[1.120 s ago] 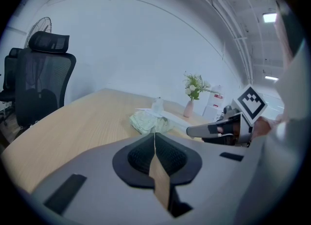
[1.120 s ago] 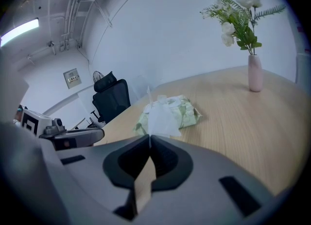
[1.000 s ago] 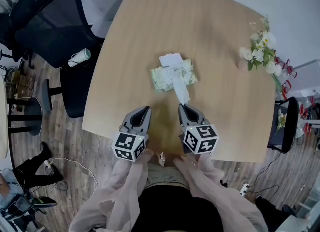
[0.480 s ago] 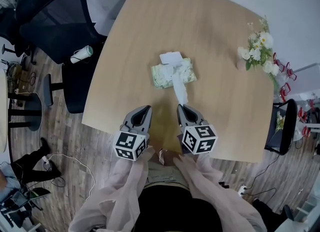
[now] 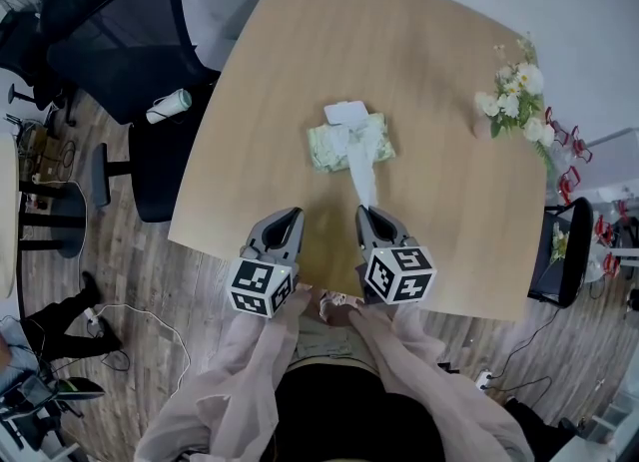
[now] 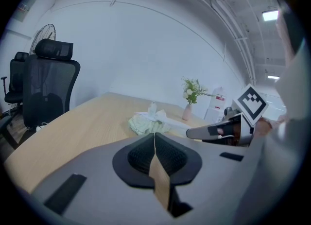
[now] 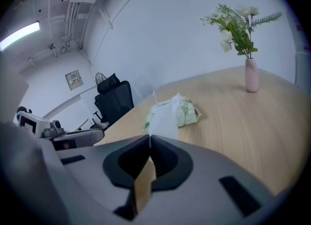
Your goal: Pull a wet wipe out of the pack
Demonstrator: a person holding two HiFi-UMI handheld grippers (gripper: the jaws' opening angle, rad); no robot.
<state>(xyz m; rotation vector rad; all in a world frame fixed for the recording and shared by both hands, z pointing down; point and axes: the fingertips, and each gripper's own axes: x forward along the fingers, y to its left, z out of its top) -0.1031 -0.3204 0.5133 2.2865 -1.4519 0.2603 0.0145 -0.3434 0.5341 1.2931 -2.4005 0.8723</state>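
Note:
A pale green wet wipe pack (image 5: 349, 145) lies mid-table with its white lid flap (image 5: 344, 113) folded back. A white wet wipe (image 5: 361, 183) stretches from the pack's opening to my right gripper (image 5: 365, 211), which is shut on the wipe's near end. In the right gripper view the wipe (image 7: 164, 118) rises from the closed jaws (image 7: 149, 139) toward the pack (image 7: 188, 113). My left gripper (image 5: 294, 214) hovers near the table's front edge, left of the right one, shut and holding nothing (image 6: 154, 135). The left gripper view also shows the pack (image 6: 145, 123).
A pink vase of white flowers (image 5: 514, 96) stands at the table's right edge. A black office chair (image 5: 120, 41) with a white roll (image 5: 168, 107) on its seat sits left of the wooden table (image 5: 419, 51). Cables lie on the floor (image 5: 120, 325).
The wipe between the pack and the right gripper looks a little longer and narrower than before. Both grippers have stayed almost in place.

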